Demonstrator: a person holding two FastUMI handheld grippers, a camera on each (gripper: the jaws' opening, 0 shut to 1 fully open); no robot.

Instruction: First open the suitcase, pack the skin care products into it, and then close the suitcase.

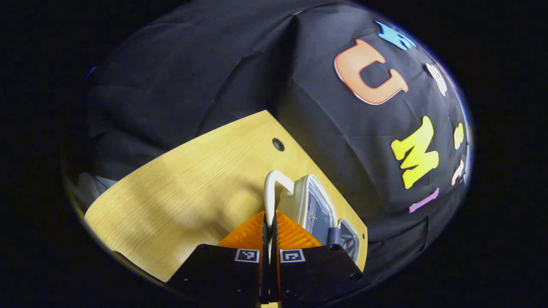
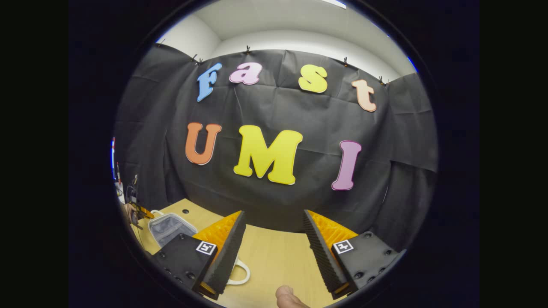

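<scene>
Table [image 1: 192, 179]: light wood-grain top, pale yellow, with one small dark round hole [image 1: 278, 144] near its far edge; seen also in the right gripper view [image 2: 274, 252], hole [image 2: 185, 211] at the far left corner. On it: one small cream-white suitcase [image 1: 306, 205], lid raised, grey lining showing, white handle [image 1: 274, 182]. In the right gripper view the suitcase [image 2: 171, 226] sits at the table's left end.

Open suitcase [image 1: 317, 209] on the table [image 1: 192, 184], near its far corner.
</scene>
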